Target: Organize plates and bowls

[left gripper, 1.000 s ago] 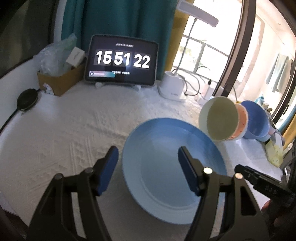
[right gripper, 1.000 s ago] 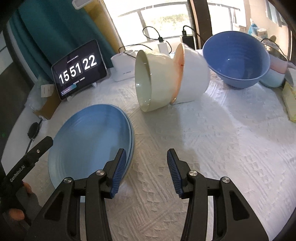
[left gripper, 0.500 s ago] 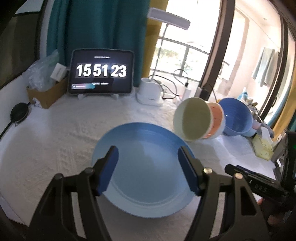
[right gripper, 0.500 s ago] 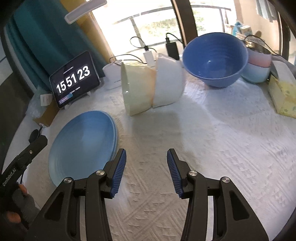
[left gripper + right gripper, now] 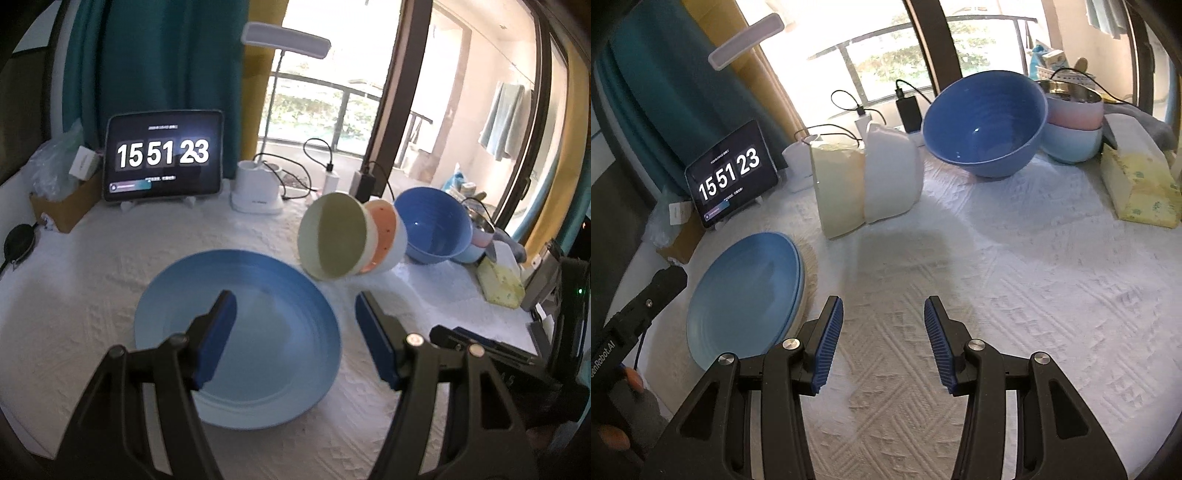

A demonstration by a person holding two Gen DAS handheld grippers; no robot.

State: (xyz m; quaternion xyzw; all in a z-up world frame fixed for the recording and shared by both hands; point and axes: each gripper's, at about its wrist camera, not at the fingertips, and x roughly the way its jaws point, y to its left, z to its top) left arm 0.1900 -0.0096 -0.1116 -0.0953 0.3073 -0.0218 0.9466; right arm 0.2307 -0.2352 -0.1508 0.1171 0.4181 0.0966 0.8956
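A stack of blue plates (image 5: 255,328) (image 5: 746,295) lies on the white tablecloth. My left gripper (image 5: 295,321) hangs open above the plates' right edge, holding nothing. Two nested bowls lie on their sides, a cream one (image 5: 334,236) (image 5: 836,188) in front of a white one with an orange inside (image 5: 388,236) (image 5: 892,173). Behind them stands a big blue bowl (image 5: 434,225) (image 5: 986,122), with a pink bowl stacked in a pale blue bowl (image 5: 1075,129) beside it. My right gripper (image 5: 882,328) is open over bare cloth, to the right of the plates.
A tablet clock (image 5: 164,157), a white lamp base (image 5: 258,192) with cables and chargers, and a cardboard box (image 5: 66,203) line the table's back edge. A yellow tissue box (image 5: 1137,184) lies at the right. A hand (image 5: 613,435) holds the left gripper's handle.
Both grippers drew back and rose a little, so plates and bowls look smaller and farther. The left gripper's view shifted right across the plates. Both jaws kept their width.
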